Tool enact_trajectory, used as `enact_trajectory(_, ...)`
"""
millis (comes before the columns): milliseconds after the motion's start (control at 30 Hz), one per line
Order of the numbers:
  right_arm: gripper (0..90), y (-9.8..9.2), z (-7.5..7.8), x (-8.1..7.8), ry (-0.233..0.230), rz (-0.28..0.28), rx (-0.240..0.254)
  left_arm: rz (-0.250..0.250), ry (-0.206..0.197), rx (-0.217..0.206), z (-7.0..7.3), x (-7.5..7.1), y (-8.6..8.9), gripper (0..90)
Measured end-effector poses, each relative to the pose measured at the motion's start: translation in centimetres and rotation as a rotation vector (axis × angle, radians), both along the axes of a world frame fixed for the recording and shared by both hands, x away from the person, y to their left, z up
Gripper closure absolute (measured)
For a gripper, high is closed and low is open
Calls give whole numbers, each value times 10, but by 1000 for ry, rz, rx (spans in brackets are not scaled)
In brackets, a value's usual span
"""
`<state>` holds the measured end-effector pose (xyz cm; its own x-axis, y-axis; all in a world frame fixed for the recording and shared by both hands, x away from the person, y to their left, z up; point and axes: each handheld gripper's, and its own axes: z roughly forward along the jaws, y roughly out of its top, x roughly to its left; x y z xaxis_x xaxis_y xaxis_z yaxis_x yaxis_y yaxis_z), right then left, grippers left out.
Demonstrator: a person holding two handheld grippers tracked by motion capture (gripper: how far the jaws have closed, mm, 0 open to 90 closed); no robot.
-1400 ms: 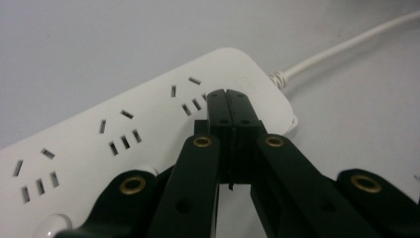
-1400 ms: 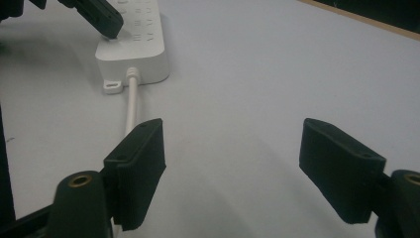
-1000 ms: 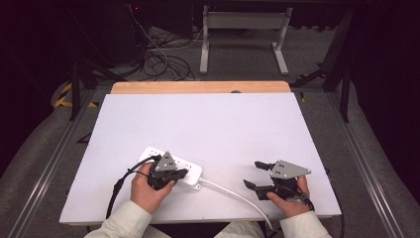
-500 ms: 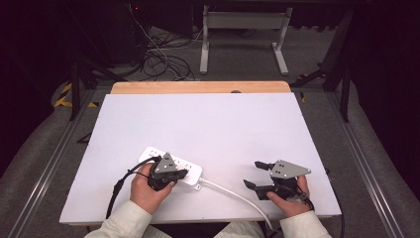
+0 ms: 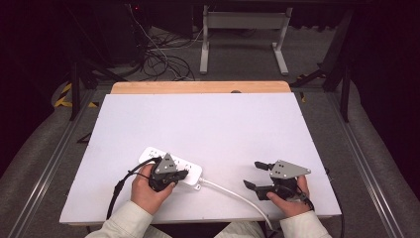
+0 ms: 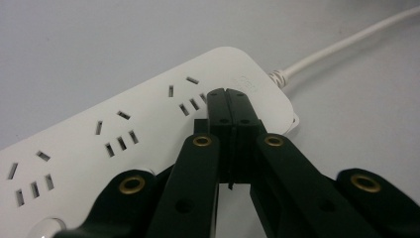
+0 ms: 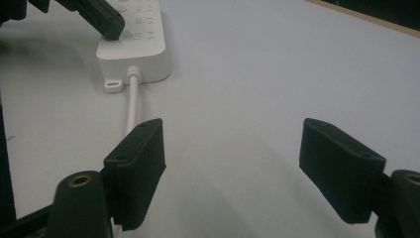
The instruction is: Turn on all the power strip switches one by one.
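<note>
- Fingers of the left gripper (image 6: 229, 96) are pressing together with nothing between them, their tips resting on the cord end of the white power strip (image 5: 190, 171).
- Power strip is lying flat at about seven o'clock on the white tabletop (image 5: 208, 124), its cord (image 5: 237, 194) trailing toward five o'clock.
- Right gripper (image 5: 257, 176) is hovering at five o'clock with its fingers spread wide, holding nothing, well apart from the strip.
- Risk, as I am judging it: the closed tips are bearing near one end only, so a sideways push could be skidding or pivoting the light strip.
- The cord is running just beside the open right fingers (image 7: 141, 163); catching it could be tugging the strip.
</note>
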<state>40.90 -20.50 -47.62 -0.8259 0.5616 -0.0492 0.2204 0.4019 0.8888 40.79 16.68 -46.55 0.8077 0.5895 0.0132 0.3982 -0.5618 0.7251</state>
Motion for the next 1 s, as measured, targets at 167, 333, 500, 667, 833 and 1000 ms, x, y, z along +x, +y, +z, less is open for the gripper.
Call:
enact_trajectory(167,262,0,0,0,1,1,0,0,6,-6,-1,0,1,900)
enact_trajectory(333,262,1,0,0,3,4,2,0,-5,-9,-2,1,1,900)
enact_trajectory(500,262,1,0,0,4,5,1,6,-13,2,-2,0,0,900)
enact_trajectory(667,262,1,0,-1,4,5,1,16,-18,11,-2,-1,-2,900)
enact_trajectory(833,262,2,0,-1,1,8,-1,28,-9,-8,-3,2,3,900)
enact_trajectory(1000,262,2,-1,0,3,6,-3,34,-8,-13,-4,1,3,900)
